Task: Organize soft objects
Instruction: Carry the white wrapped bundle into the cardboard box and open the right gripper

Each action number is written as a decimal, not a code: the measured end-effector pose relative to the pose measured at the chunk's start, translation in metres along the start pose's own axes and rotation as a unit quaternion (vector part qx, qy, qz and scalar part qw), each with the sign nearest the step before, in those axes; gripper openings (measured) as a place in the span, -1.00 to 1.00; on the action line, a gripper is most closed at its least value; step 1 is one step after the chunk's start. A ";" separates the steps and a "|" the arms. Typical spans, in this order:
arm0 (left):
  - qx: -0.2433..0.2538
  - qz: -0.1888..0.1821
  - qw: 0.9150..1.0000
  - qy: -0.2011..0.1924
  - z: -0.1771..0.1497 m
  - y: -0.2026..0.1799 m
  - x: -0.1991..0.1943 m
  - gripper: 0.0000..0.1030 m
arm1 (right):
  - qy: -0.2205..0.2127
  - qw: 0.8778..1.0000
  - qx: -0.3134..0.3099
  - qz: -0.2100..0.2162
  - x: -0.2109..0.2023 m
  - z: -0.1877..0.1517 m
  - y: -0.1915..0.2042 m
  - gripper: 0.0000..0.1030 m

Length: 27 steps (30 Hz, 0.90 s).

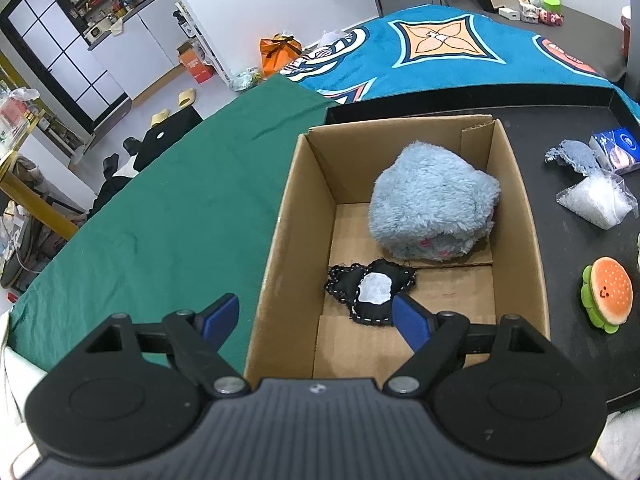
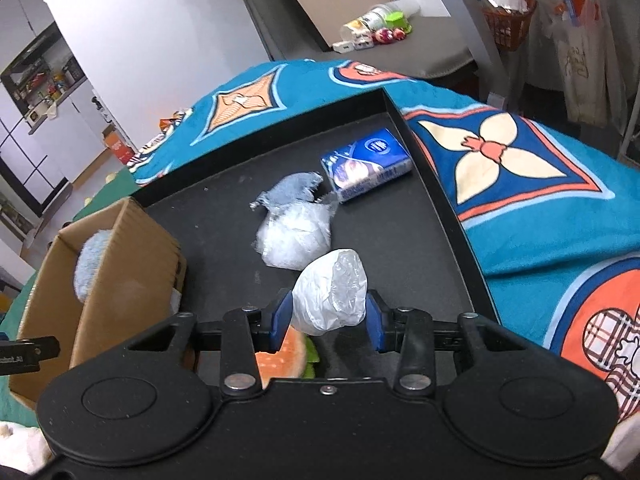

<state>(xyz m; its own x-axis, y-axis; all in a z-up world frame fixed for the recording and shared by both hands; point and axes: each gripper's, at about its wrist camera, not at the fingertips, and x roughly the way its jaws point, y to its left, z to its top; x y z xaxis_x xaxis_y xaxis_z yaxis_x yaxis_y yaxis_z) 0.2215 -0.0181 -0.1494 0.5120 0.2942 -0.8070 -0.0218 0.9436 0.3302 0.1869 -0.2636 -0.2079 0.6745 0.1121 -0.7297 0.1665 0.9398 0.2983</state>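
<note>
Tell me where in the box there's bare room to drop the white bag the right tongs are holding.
Inside the cardboard box, bare floor runs along the left wall, beside the blue plush and black patch, and across the near end. The far right corner is crowded by the plush. The right tongs grip the white bag; the left tongs hang open over the box's near end.

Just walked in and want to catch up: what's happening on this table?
A person with a gripper in each hand is sorting soft things into a cardboard box. The right gripper is shut on a crumpled white plastic bag above the black tray. The left gripper hangs open over the box, which already holds a fluffy blue plush and a small black pad. A burger toy waits on the tray.
</note>
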 end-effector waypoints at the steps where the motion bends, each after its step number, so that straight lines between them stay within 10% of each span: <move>1: -0.002 -0.001 1.000 0.000 -0.001 0.002 0.000 0.61 | -0.002 1.000 -0.003 0.001 -0.002 0.001 0.002 -0.25; 27: -0.073 -0.043 0.996 -0.016 -0.021 0.047 0.006 0.60 | -0.049 0.993 -0.094 0.042 -0.038 0.007 0.074 -0.25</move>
<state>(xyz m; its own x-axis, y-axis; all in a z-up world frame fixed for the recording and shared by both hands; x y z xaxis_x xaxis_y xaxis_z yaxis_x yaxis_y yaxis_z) 0.2051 0.0315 -0.1491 0.5436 0.2088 -0.8129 -0.1009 0.9778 0.1837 0.1784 -0.2003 -0.1537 0.7483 0.1696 -0.6413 -0.0251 0.9733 0.2281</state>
